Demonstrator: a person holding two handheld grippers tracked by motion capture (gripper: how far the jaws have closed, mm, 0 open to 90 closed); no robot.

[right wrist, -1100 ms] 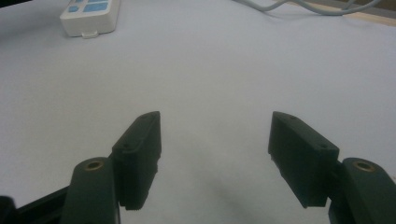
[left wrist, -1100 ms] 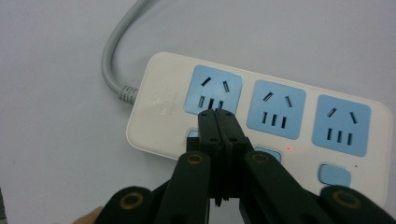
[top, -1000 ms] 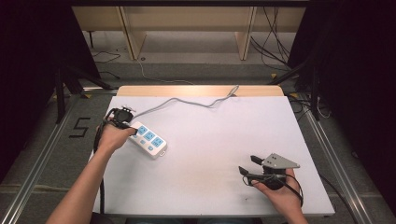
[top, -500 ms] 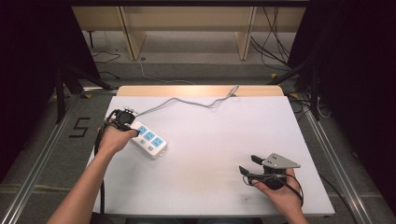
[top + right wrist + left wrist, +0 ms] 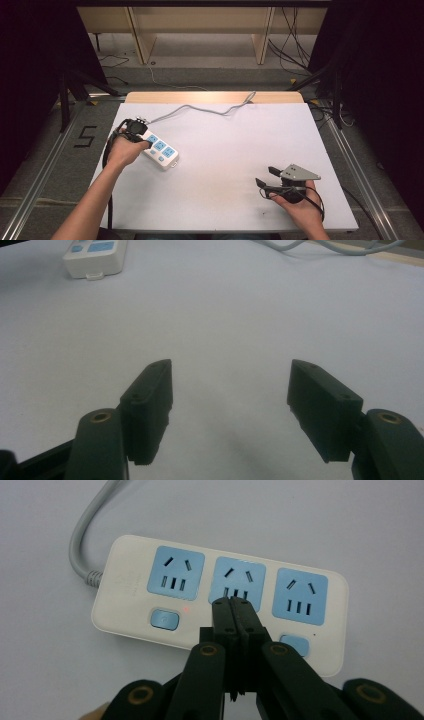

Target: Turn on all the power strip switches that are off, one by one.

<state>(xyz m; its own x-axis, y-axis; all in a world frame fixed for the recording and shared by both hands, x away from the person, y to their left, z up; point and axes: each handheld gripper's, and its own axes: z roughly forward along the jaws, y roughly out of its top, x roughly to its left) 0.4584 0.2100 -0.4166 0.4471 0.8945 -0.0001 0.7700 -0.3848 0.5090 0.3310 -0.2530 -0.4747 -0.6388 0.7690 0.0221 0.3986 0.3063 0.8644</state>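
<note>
A white power strip (image 5: 159,148) with three blue sockets lies at the table's left; its grey cord (image 5: 210,107) runs to the back edge. My left gripper (image 5: 142,141) hovers over it, shut and holding nothing. In the left gripper view the closed tips (image 5: 233,606) sit over the middle socket of the power strip (image 5: 130,587), and a small red light glows beside the left blue switch (image 5: 165,619). My right gripper (image 5: 266,176) rests near the front right, open and empty. The right gripper view shows its gap (image 5: 230,390) over bare table, with the power strip (image 5: 95,257) far off.
The white table (image 5: 235,150) has a wooden strip (image 5: 215,97) along its back edge. Beyond it are wooden shelf legs and loose cables on the floor. A "5" is marked on the floor (image 5: 84,136) at the left.
</note>
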